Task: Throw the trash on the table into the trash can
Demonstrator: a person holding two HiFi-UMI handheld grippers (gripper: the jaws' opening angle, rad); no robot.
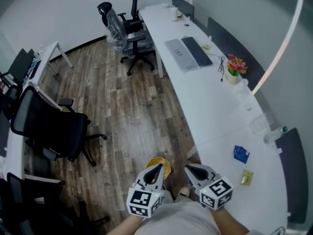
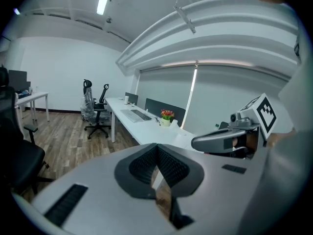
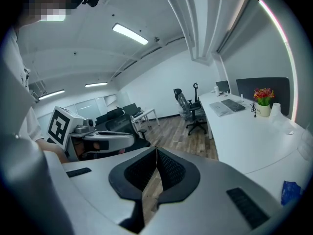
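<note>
The left gripper (image 1: 157, 171) is seen at the bottom centre of the head view, its jaws pressed together with nothing between them. The right gripper (image 1: 191, 171), just beside it, is likewise closed and empty. Both are pointed toward the top of the frame, off the table (image 1: 215, 111). No trash is held, so the step in hand is judged to be the approach for a first pick.

Two pieces are seen on the table at the lower right: a blue packet (image 1: 240, 153) and, just below it, a yellowish packet (image 1: 246, 177). Both are laid flat. The blue one's long axis is judged to run from upper left to lower right, and the yellowish one's nearly up-and-down in the frame.

For the next move, the right gripper would need to be opened, swung right over the blue packet and set across its short side. A yellow-orange thing (image 1: 161, 163) low beyond the left gripper may be the trash can, but that cannot be told.
</note>
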